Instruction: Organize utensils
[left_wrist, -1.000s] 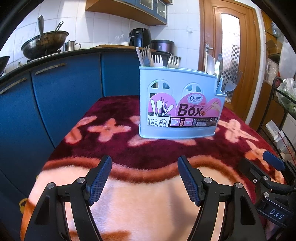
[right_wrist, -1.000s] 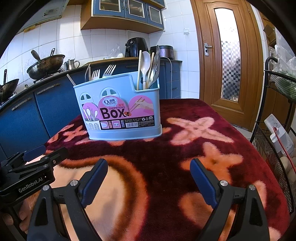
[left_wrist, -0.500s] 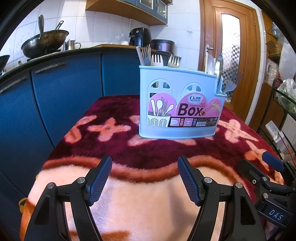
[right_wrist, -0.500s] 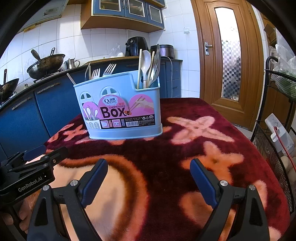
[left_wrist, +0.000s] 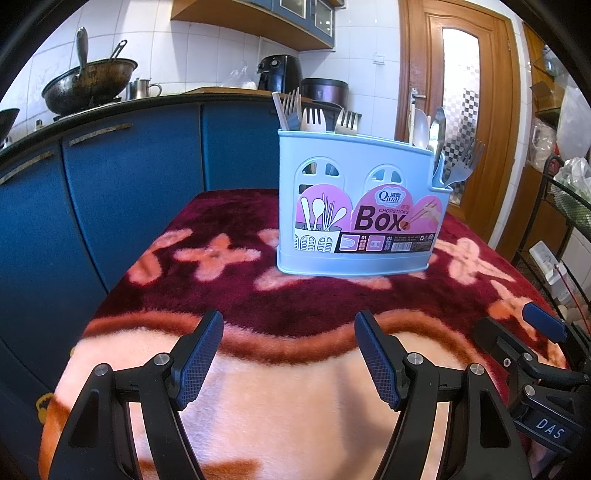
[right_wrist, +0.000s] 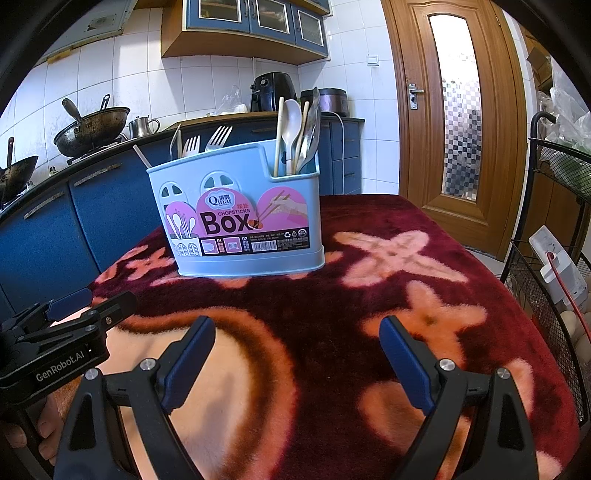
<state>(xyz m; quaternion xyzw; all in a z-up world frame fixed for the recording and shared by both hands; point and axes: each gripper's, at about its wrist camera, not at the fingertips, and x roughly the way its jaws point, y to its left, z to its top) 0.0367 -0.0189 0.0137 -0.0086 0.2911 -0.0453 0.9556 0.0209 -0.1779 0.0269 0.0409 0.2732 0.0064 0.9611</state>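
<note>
The box stands upright on the tabletop, straight ahead of the left gripper and ahead-left of the right gripper, both with fingers apart, empty.

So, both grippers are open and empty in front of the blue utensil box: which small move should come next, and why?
Probably bring the right gripper forward and up toward the metal fork that leans out over the low right end of the utensil box. It looks like the one misplaced piece: other forks stand together at the left end. The left gripper is also open and empty.
</note>
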